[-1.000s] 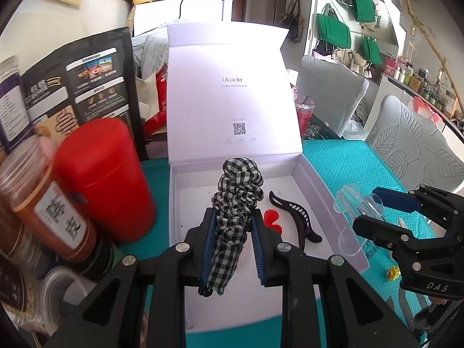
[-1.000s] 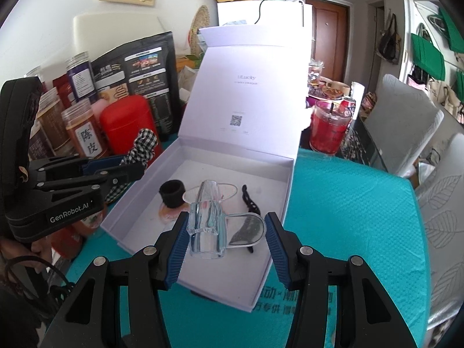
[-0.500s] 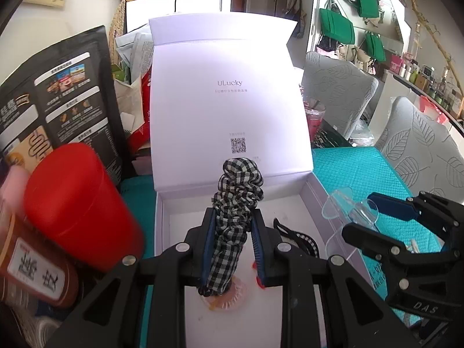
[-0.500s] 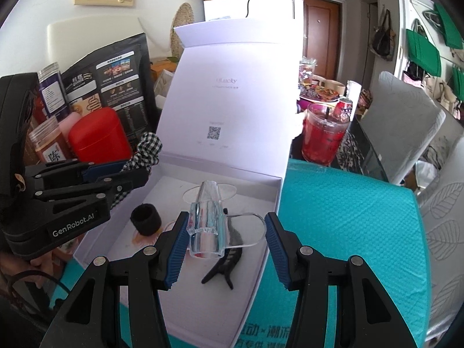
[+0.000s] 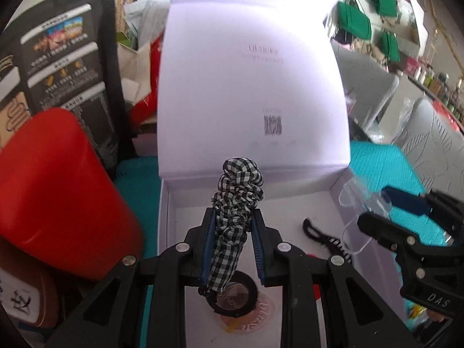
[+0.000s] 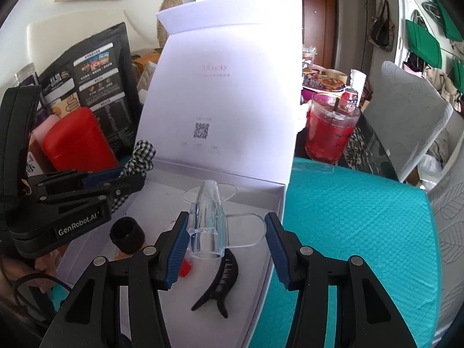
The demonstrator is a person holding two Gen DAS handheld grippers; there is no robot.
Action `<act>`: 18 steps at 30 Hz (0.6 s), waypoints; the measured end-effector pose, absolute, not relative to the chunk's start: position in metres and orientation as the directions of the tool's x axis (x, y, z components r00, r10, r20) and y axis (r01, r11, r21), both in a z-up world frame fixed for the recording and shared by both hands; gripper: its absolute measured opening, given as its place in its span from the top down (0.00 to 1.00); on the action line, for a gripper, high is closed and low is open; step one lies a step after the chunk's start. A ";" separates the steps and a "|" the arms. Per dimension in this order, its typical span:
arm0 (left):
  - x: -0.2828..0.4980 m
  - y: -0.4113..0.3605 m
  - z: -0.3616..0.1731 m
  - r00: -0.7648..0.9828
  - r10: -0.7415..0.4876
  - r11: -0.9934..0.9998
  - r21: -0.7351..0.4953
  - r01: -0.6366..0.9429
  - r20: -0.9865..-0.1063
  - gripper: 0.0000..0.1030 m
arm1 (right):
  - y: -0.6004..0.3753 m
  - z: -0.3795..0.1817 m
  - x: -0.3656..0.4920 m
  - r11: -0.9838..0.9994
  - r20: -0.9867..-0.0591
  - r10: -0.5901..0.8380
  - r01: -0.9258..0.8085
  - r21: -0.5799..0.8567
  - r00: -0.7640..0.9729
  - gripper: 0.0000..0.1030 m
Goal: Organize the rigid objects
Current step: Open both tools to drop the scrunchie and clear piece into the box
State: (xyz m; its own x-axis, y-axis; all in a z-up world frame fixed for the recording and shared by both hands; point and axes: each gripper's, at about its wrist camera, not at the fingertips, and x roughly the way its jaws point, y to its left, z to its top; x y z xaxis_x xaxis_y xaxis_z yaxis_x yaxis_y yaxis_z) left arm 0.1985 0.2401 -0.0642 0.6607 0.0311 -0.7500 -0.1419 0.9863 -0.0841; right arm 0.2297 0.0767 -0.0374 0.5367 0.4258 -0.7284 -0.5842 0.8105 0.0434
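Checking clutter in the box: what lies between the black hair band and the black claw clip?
A small red piece, seen in the right wrist view between the hair band and claw clip.

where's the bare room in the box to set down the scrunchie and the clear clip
The white box floor is bare along the back, just under the upright lid, and at its near end in front of the black claw clip. The middle is crowded: black hair tie, claw clip and a small red piece.

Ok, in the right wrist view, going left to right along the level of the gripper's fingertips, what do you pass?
left gripper → black hair band → clear hair claw in the right gripper → right wall of the white box → teal table cover → grey leaf-print chair
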 end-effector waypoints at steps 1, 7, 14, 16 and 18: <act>0.201 0.241 -0.069 0.647 0.030 0.986 -0.084 -0.144 -0.762 0.77 | 0.079 -0.040 0.231 0.809 -0.732 0.423 -0.587 0.040 0.534 0.50; 0.211 0.242 -0.077 0.627 0.007 0.984 -0.106 -0.142 -0.779 0.77 | 0.086 -0.051 0.247 0.798 -0.748 0.445 -0.597 0.081 0.493 0.50; 0.218 0.243 -0.080 0.608 -0.015 0.981 -0.131 -0.145 -0.793 0.77 | 0.091 -0.051 0.249 0.784 -0.756 0.441 -0.618 0.062 0.483 0.50; 0.221 0.244 -0.082 0.589 -0.007 0.979 -0.125 -0.159 -0.808 0.75 | 0.092 -0.051 0.248 0.784 -0.758 0.435 -0.619 0.054 0.485 0.49; 0.222 0.245 -0.083 0.583 -0.002 0.978 -0.123 -0.169 -0.813 0.73 | 0.092 -0.050 0.246 0.781 -0.759 0.432 -0.622 0.045 0.488 0.44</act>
